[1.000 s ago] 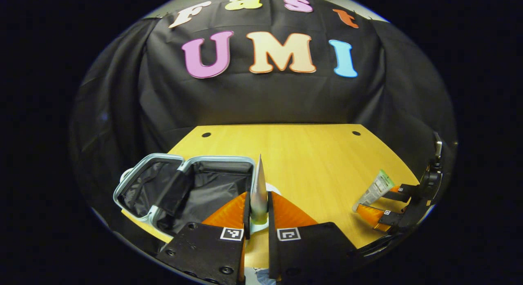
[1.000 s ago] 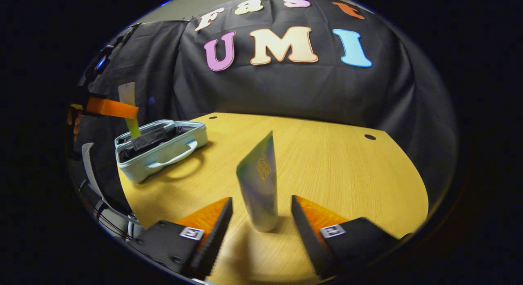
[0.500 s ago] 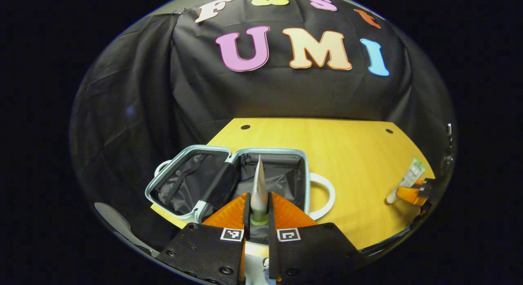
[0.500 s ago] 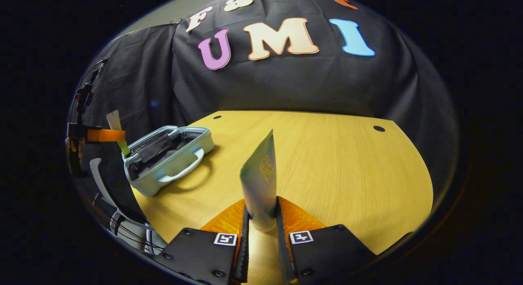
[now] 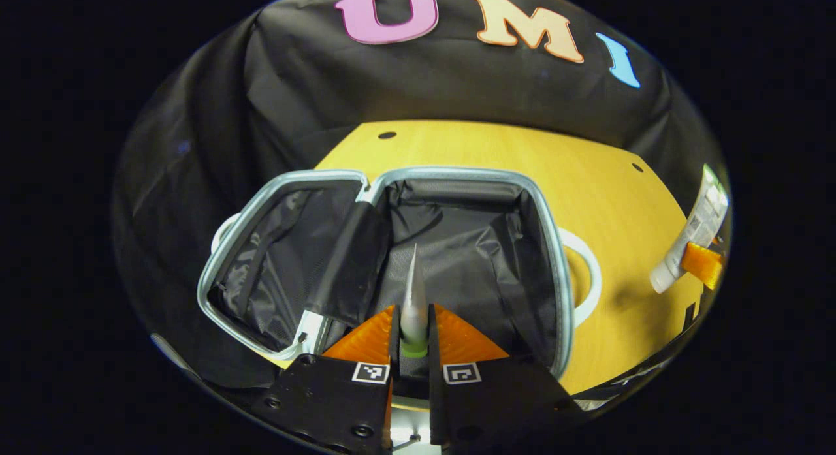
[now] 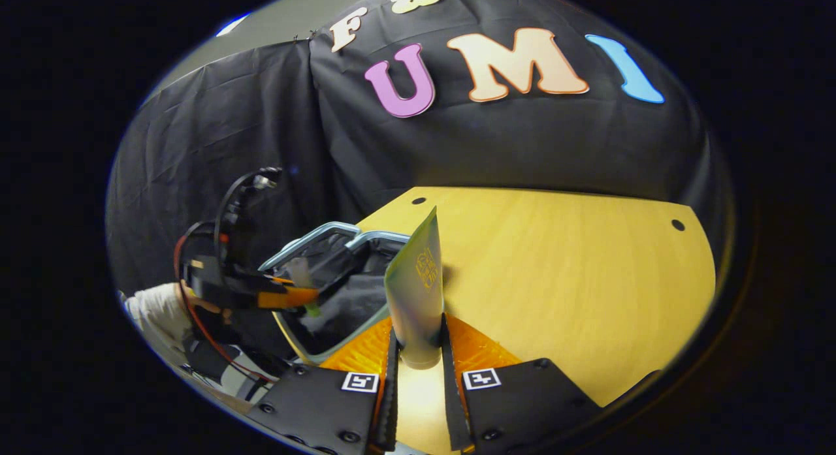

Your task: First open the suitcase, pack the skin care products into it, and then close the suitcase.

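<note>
The light-blue suitcase (image 5: 552,246) lies open on the wooden table, its black-lined halves facing up. My left gripper (image 5: 413,334) is shut on a silver tube with a green cap (image 5: 413,305), held edge-on above the right half. In the right gripper view, my right gripper (image 6: 418,350) is shut on a pale green tube (image 6: 417,292) that stands upright between the fingers, off the table. The same tube (image 5: 695,230) appears at the far right of the left gripper view. The left gripper (image 6: 287,297) with its tube also shows over the suitcase (image 6: 326,236) in the right gripper view.
The wooden table (image 6: 575,272) stretches to the right of the suitcase, with small dark holes near its back edge. A white handle loop (image 5: 588,275) sticks out from the suitcase's right side. A person's sleeve (image 6: 153,311) sits at the left behind the left gripper.
My left gripper has moved forward and down over the open suitcase with its tube. My right gripper has lifted its tube and swung left toward the suitcase.
</note>
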`<state>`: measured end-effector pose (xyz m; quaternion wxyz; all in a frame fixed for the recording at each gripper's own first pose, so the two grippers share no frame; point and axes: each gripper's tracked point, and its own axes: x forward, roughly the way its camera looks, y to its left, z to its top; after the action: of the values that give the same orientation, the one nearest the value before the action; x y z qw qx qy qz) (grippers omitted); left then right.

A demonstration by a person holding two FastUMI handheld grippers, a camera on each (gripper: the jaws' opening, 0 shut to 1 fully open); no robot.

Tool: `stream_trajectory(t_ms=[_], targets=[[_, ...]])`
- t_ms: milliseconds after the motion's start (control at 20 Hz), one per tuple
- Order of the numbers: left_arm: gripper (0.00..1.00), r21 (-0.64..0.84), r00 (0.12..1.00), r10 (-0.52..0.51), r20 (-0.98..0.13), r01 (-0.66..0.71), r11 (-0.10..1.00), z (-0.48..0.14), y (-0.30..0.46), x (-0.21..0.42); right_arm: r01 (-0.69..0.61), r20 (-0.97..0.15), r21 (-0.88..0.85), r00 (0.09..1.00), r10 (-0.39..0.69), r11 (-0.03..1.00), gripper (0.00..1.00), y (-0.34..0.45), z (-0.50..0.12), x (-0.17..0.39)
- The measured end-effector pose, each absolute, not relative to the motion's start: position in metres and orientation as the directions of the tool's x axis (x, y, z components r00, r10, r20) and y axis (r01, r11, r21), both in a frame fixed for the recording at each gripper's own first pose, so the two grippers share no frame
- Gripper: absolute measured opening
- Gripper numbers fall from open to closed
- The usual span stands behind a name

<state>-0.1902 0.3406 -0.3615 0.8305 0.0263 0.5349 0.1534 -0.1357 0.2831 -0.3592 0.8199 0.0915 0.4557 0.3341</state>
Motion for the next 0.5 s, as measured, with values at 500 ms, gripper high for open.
stream_trajectory(t_ms=[500], targets=[[0.19,0.033,0.427,0.114,-0.897,-0.192,0.981,-0.386,0.346,-0.184,-0.461,-0.719,0.570,0.121,0.684,0.680,0.29,0.403,-0.383,-0.174]])
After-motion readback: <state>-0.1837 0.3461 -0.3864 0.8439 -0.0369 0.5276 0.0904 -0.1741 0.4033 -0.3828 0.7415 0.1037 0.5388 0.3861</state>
